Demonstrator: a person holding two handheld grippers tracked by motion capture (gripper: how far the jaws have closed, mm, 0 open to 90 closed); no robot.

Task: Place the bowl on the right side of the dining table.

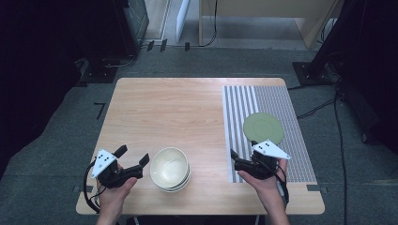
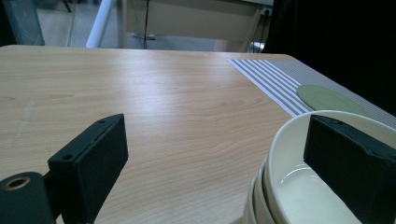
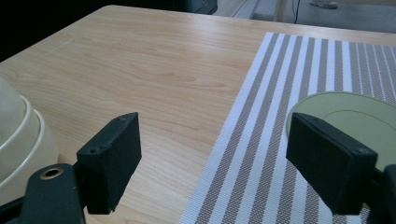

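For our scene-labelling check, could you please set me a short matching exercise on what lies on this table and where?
Things:
1. stack of cream bowls
2. green plate
3. striped placemat
4. left gripper

Places or states:
A. covers the table's right part
B. lies on the mat
C. open, beside the bowls
D. on bare wood, near the front edge

Pairs: 1-D, 2-B, 3-A, 4-C

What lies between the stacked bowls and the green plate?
In the high view, bare wood, the striped placemat's edge, and the right hand-held gripper lie between stacked bowls and green plate.

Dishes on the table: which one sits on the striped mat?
The flat green plate, beside the right tool. The cream bowls stand stacked on bare wood.
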